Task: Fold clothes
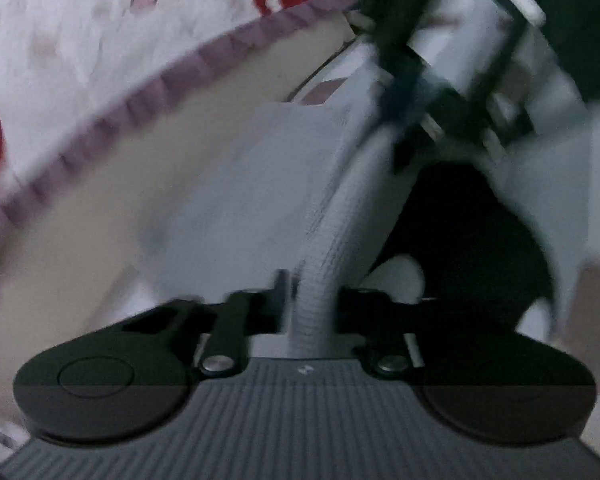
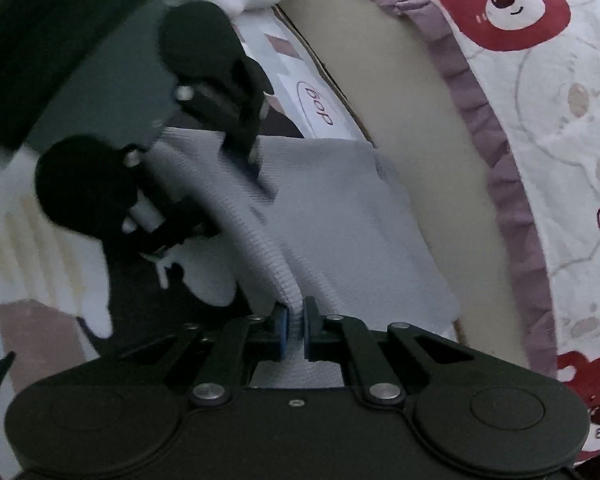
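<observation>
One grey ribbed garment (image 2: 332, 216) here, two tongs on it, no containers around. The right tongs (image 2: 296, 328) are clamped on a raised fold at its near edge. The left tongs (image 2: 256, 168) are pinched on the same ridge at the far end (that view's blurry). The cloth lies on a bare beige surface (image 2: 412, 128), with open room to the right up to a bear-print quilt (image 2: 540, 100) with a purple frill.
</observation>
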Motion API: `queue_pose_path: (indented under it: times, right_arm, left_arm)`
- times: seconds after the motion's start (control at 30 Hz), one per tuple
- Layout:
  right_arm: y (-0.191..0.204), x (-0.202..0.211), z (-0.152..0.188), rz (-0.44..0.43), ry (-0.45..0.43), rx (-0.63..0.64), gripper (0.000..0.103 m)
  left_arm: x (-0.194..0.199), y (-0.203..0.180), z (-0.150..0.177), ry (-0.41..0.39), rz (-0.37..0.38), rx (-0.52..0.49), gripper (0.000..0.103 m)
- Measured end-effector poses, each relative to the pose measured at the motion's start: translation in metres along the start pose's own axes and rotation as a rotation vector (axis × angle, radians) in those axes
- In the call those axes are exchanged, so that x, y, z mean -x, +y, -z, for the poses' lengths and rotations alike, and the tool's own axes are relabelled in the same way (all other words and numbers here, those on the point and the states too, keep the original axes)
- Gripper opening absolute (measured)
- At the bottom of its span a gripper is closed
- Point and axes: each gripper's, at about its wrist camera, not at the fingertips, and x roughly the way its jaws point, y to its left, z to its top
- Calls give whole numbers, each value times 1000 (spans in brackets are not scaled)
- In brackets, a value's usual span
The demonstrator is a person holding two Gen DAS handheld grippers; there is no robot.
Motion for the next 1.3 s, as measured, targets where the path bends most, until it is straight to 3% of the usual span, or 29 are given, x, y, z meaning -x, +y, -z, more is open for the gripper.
queue_pose_path:
  times: [0.07,0.1,0.13,0.27,0.43,0.5,0.57,0.67,0.77,0.8,0.87,0.97,1.0,1.2,1.3]
  right_arm:
    - [1,3,5,-30,-15,-18,20]
    - [3,4,7,-41,-14,-12,41]
    - [9,2,7,-38,5,22,48]
    - [35,-14,10,58,85,249,49]
    - [27,-32,3,92,113,181,59]
    - [20,-36,1,138,115,149,58]
    - [16,-36,1,177,117,163,19]
    - [12,-33,1,258,124,218,17]
    - [-3,-26,-1,229,112,110,17]
    - [-5,-24,-1,222,109,98,17]
    - [-4,-24,2,200,115,92,16]
    - [8,-26,2,112,140,121,14]
    - [12,-25,2,81,149,134,14]
    - [25,18,-13,-75,133,76,13]
    - [36,48,-35,-202,100,79,12]
  left_arm:
    - [4,15,-2,-25,10,78,12]
    - [6,22,-4,-37,18,116,11]
    - [8,29,-4,-45,30,150,11]
    - [6,47,-7,-41,92,262,11]
    - [-2,64,-8,-35,131,380,11]
    - [-2,67,-8,-48,135,394,11]
    - [-2,65,-6,-47,127,377,11]
    - [-1,56,0,-40,113,326,12]
    - [-2,42,11,-24,119,255,20]
    - [-3,36,15,-18,108,227,28]
    - [-5,28,19,11,90,191,31]
    - [-7,25,15,113,78,205,10]
    - [-4,24,12,128,73,199,8]
    - [44,43,10,162,97,185,8]
    - [82,52,22,191,134,183,8]
